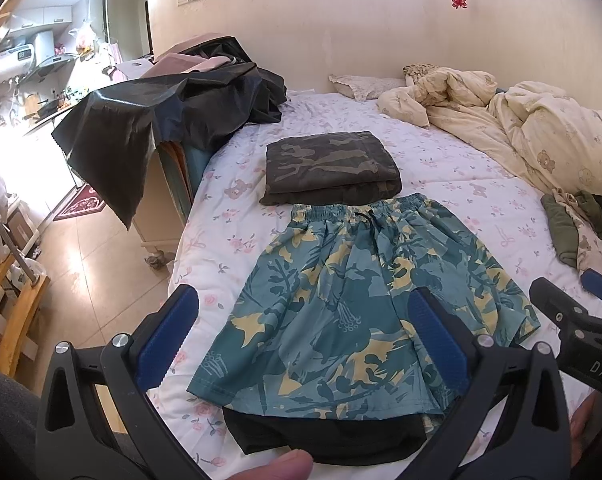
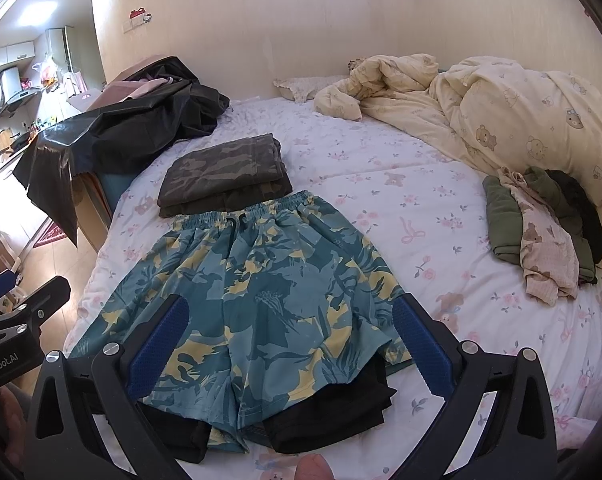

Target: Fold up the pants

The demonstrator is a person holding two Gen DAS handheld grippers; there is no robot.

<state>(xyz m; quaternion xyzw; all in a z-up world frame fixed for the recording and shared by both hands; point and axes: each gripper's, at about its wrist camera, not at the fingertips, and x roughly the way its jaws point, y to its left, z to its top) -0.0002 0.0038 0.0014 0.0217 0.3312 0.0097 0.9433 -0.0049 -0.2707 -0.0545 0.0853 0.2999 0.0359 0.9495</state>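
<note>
Teal floral shorts (image 1: pixel 353 292) with yellow patches lie flat on the floral bedsheet, waistband away from me; they also show in the right wrist view (image 2: pixel 257 292). A black garment (image 1: pixel 329 436) lies under their hem, also seen in the right wrist view (image 2: pixel 325 412). My left gripper (image 1: pixel 301 312) is open and empty, held above the shorts' near half. My right gripper (image 2: pixel 289 320) is open and empty above the shorts, and its black body shows at the right of the left wrist view (image 1: pixel 577 328).
Folded camouflage pants (image 1: pixel 329 168) lie just beyond the waistband. A pile of clothes (image 2: pixel 541 228) sits on the right of the bed. A rumpled cream duvet (image 2: pixel 501 112) fills the far right. Black sheeting (image 1: pixel 153 116) drapes a cabinet at the bed's left edge.
</note>
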